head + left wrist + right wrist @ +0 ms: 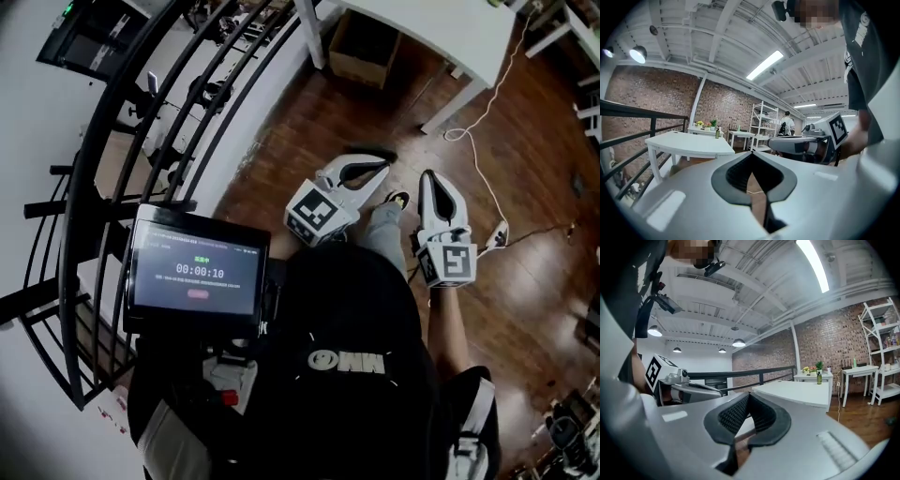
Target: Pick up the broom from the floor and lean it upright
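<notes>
The jaws of both grippers are closed, tips together, with nothing held between them. The left gripper [378,162] and the right gripper [429,178] are held side by side, roughly level, pointed toward the white table [441,28]. No broom is shown in any view, neither on the wooden floor [309,122] before the table nor by the black railing [740,373] left of it. Its direction from the jaws, its long axis and the nearer hand therefore cannot be told. It is judged that the broom must first be found.

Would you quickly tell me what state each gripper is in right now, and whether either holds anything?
Left gripper: closed, jaws together, holding nothing.
Right gripper: closed, jaws together, holding nothing.
</notes>
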